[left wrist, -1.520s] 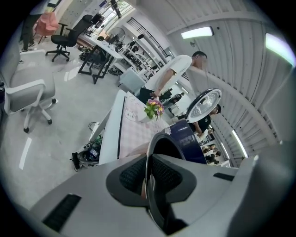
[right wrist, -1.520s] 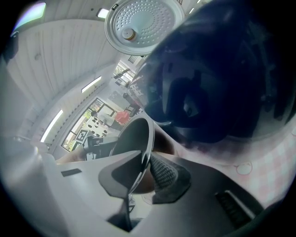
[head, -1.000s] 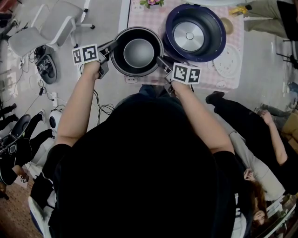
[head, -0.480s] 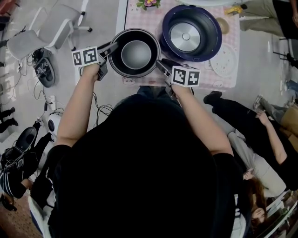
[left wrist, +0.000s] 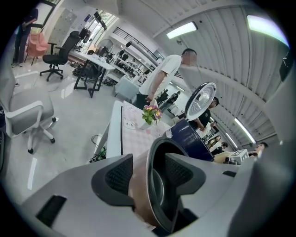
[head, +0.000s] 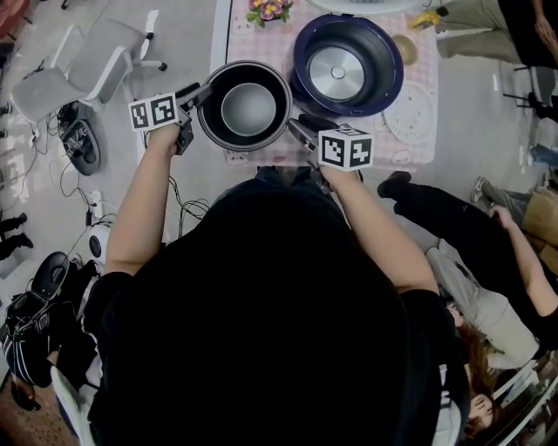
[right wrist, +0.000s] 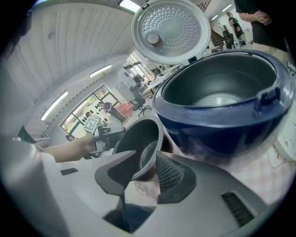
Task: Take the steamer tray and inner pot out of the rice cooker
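Observation:
The dark inner pot [head: 247, 106] stands upright on the pink checked table [head: 261, 39], left of the blue rice cooker [head: 301, 74], whose cavity is bare with its lid [right wrist: 169, 30] swung up. My left gripper [head: 199, 93] straddles the pot's left rim [left wrist: 155, 185]. Its jaws are opening, and a gap shows beside the inner pad [left wrist: 182, 169]. At the pot's near right rim [right wrist: 145, 139] sits my right gripper [head: 296, 129], one finger inside and one outside, the pads loose on the wall. A white perforated tray [head: 410, 113] lies right of the cooker.
A small vase of flowers [head: 268, 9] stands at the table's far edge. White office chairs [head: 78, 70] and cables are on the floor to the left. People sit on the floor at the right [head: 471, 226], and another stands behind the table [left wrist: 162, 76].
The left jaws have spread apart around the pot's rim. The right jaws have loosened a little. The pot stays on the table beside the cooker.

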`<state>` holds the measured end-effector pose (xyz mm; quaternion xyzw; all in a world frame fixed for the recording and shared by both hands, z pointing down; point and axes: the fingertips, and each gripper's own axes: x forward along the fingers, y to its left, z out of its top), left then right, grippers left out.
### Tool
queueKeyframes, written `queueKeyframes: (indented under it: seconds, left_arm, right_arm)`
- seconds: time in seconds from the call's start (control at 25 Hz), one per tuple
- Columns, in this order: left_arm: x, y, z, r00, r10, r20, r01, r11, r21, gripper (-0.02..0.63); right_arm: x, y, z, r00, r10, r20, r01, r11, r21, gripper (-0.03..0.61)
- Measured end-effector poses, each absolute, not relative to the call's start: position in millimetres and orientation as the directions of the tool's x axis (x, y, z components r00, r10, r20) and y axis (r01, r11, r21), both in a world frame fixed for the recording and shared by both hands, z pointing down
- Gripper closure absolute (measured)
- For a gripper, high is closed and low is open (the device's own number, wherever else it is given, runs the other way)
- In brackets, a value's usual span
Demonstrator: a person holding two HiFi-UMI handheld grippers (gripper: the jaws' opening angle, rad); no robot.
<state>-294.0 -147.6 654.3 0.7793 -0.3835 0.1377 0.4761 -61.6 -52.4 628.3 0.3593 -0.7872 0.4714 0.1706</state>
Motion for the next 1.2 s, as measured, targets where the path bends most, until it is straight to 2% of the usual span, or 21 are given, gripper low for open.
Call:
queueKeyframes:
  seconds: [0.64, 0.96, 1.2]
  left_arm:
    - [-280.2, -171.9, 594.5, 0.667, -0.543, 0.51, -0.725, -0.317, 0.611, 0.373]
    - [-251.1, -178.6, 557.8, 0.685, -0.554, 0.473, -0.711, -0.37, 0.598, 0.371]
    - [-204.3, -177.7, 519.9, 0.718, -0.561, 0.413, -0.683, -0.449, 0.576, 0.373]
  right_arm:
    - [-57.4, -81.0, 533.5, -0.706, -0.502, 0.5, -0.702, 0.404, -0.587, 0.44]
    - [-24.7, -103.2, 500.8, -0.678, -0.567, 0.467, -0.726, 0.42, -0.544, 0.442]
    - [15.7, -109.2, 480.5, -0.649, -0.614, 0.448, -0.753, 0.439, -0.489, 0.442]
